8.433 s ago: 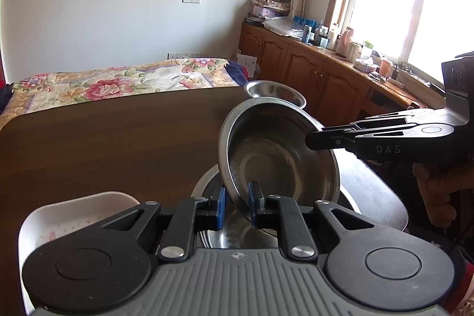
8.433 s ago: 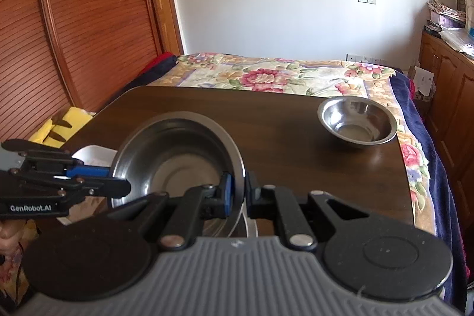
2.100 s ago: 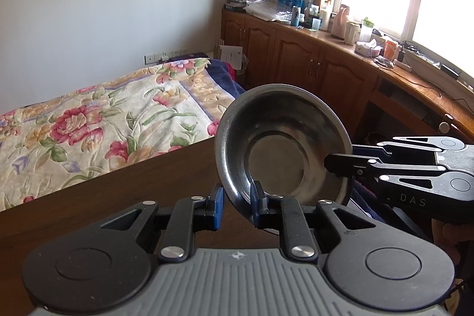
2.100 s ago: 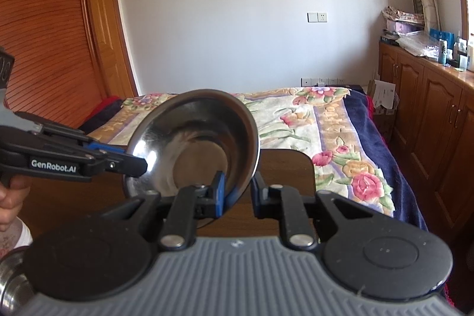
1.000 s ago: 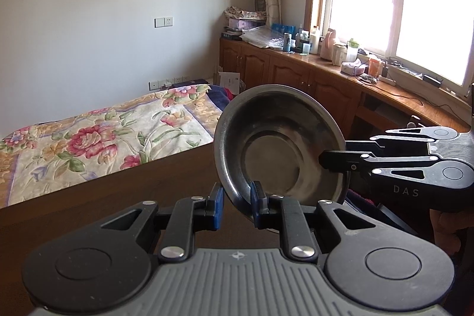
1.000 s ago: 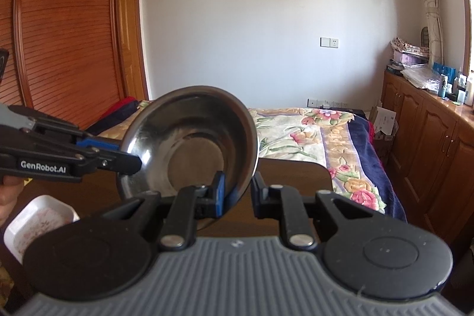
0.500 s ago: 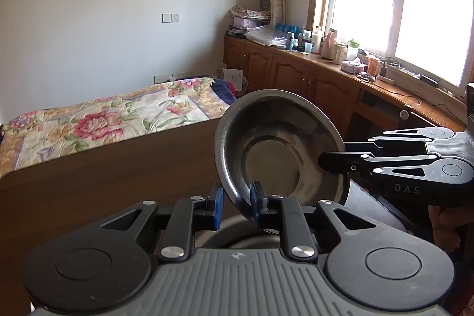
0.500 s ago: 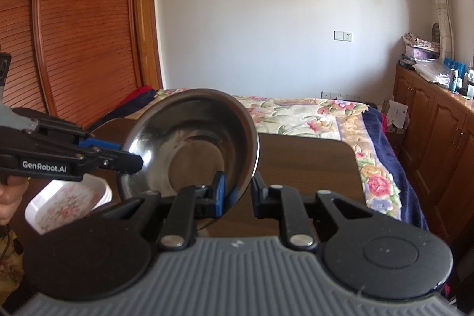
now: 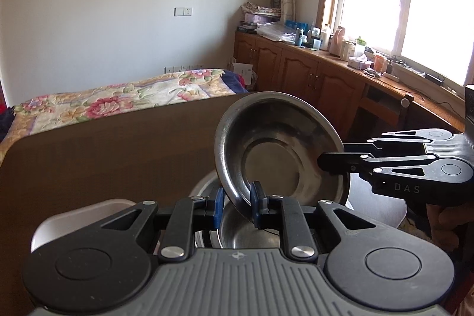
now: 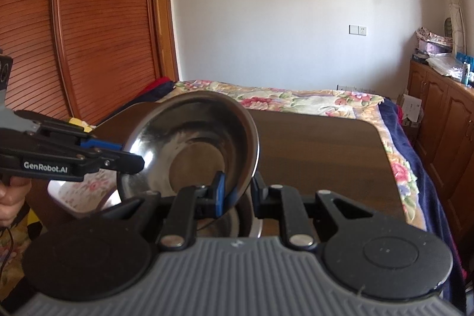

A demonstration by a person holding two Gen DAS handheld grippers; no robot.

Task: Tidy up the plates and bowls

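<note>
Steel bowl (image 9: 278, 150) number one is the piece I have in the air, tilted up on edge above the near end of the table (image 9: 118, 156), its hollow facing my cameras. I count two bowls: the raised one and a second steel bowl (image 9: 251, 230) sitting on the table right beneath it, mostly hidden behind my fingers. One white dish (image 10: 80, 191) with a flower print lies beside them toward the table's near left corner. The raised bowl is round, shiny metal with a flat circular base and a rolled rim, dull and streaky inside. My left hand-held gripper (image 9: 236, 205) is nearly closed, blue pads pinching the bowl's lower rim. My right hand-held gripper (image 10: 237, 190) is likewise narrowed onto the opposite rim, one pad inside and one outside. A hand (image 10: 10, 197) shows at the left edge of the right view.
</note>
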